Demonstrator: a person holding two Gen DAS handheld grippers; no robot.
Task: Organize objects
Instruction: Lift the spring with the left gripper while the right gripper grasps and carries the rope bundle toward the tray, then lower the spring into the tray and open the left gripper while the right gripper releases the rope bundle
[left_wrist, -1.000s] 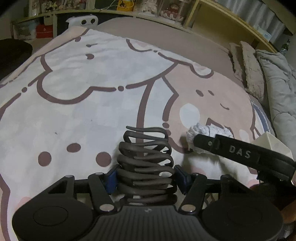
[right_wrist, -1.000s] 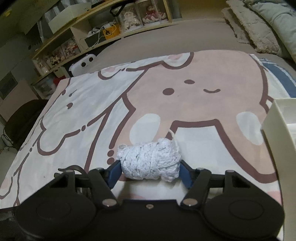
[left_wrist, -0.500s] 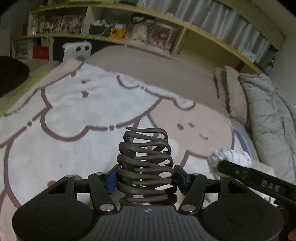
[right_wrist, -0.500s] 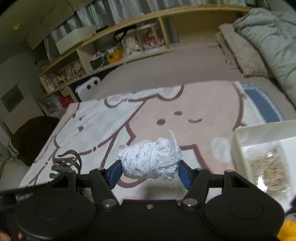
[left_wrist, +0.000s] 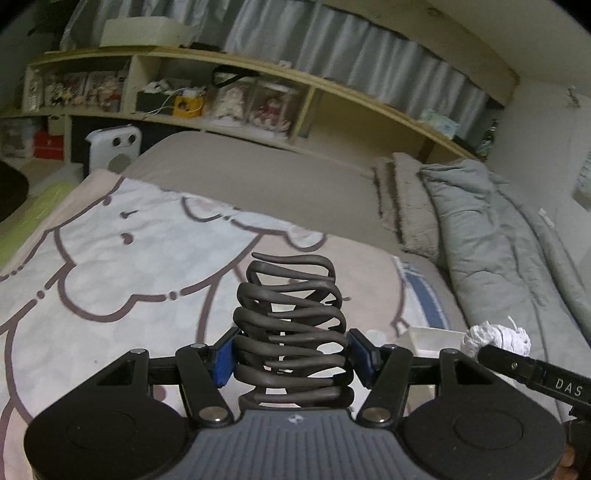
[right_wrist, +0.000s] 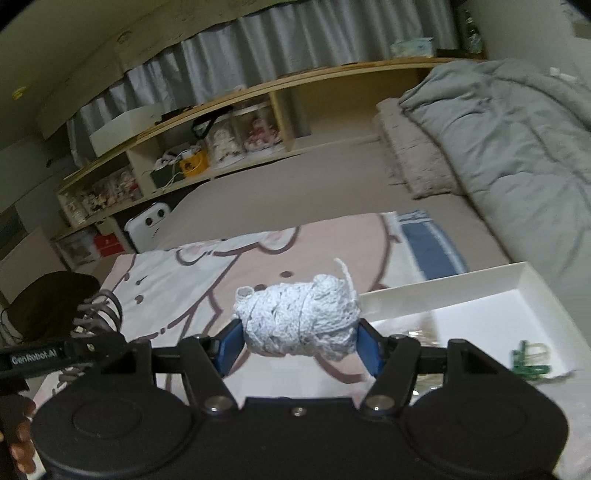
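Note:
My left gripper is shut on a dark grey coil of thick cord, lifted above the cartoon-print blanket. In the right wrist view my right gripper is shut on a white ball of yarn, also held in the air. The yarn ball and the right gripper's black side show at the lower right of the left wrist view. The coil and left gripper show at the left of the right wrist view. A white box lies on the bed to the right, with green clips and a clear bag inside.
A folded grey duvet and a fluffy pillow lie along the right side of the bed. Wooden shelves with boxes and dolls run behind the bed. A white device stands at the bed's far left corner. A dark chair is left.
Both grippers have risen with their loads and tilted up, so the shelves and curtain now fill the top of each view. The white box has come fully into the right wrist view.

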